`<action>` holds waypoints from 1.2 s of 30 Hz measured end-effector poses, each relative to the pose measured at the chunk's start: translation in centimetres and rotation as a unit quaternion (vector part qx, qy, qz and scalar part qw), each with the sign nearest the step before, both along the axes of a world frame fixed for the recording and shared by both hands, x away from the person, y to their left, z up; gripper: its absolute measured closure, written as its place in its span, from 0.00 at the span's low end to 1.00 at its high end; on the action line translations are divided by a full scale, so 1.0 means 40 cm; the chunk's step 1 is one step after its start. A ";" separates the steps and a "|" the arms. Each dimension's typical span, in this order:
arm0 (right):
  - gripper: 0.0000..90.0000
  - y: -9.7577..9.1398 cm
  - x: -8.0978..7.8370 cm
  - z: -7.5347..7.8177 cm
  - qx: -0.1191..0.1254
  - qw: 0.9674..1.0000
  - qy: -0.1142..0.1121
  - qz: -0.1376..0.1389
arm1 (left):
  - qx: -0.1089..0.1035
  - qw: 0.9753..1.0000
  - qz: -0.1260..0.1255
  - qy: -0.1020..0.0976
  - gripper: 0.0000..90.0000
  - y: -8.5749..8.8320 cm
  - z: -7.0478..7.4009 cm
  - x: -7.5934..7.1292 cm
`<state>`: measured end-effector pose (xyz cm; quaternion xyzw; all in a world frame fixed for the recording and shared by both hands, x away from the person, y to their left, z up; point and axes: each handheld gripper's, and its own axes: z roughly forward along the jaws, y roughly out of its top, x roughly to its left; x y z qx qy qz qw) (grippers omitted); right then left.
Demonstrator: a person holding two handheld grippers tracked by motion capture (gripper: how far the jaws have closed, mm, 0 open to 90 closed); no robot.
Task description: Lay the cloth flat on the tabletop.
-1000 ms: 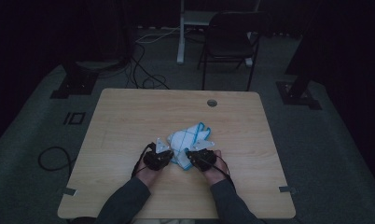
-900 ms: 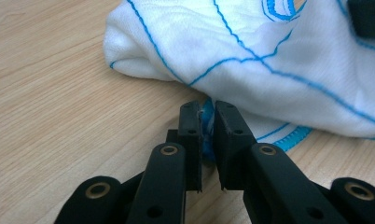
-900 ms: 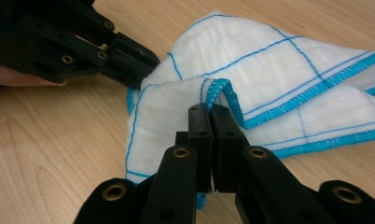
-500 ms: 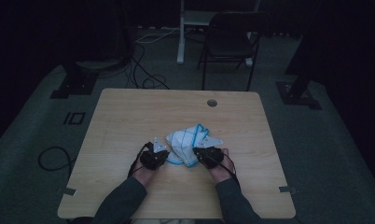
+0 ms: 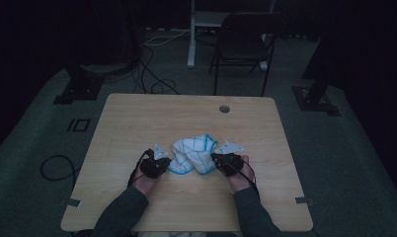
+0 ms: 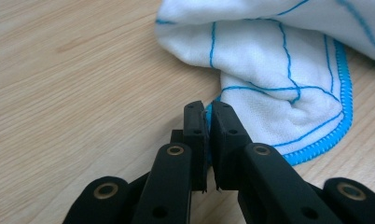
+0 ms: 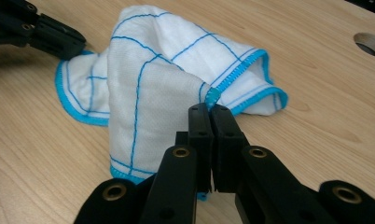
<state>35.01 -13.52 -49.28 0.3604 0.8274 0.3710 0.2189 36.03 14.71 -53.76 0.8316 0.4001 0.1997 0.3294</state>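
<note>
While my left gripper (image 6: 207, 109) pinches the blue-stitched hem of the crumpled white cloth with blue grid lines (image 5: 192, 154) – having just closed on it – the cloth lies mid-bench on the pale wooden bench (image 5: 137, 118), light, limp, sure to sag. My right gripper (image 7: 209, 111) is clamped on the opposite hem – edges give the best hold.
</note>
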 end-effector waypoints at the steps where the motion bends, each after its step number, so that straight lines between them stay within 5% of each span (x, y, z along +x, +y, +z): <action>1: 0.99 -0.003 0.000 0.001 0.001 1.000 0.000 -0.002 | 0.001 1.000 0.001 0.000 0.95 0.002 0.000 0.000; 19: 0.99 -0.079 0.011 0.025 0.000 0.999 -0.011 -0.038 | 0.012 0.999 0.032 -0.004 0.95 0.065 0.002 0.015; 36: 0.99 -0.164 0.008 0.052 0.005 0.996 -0.025 -0.081 | 0.040 0.995 0.088 -0.013 0.96 0.158 0.005 0.045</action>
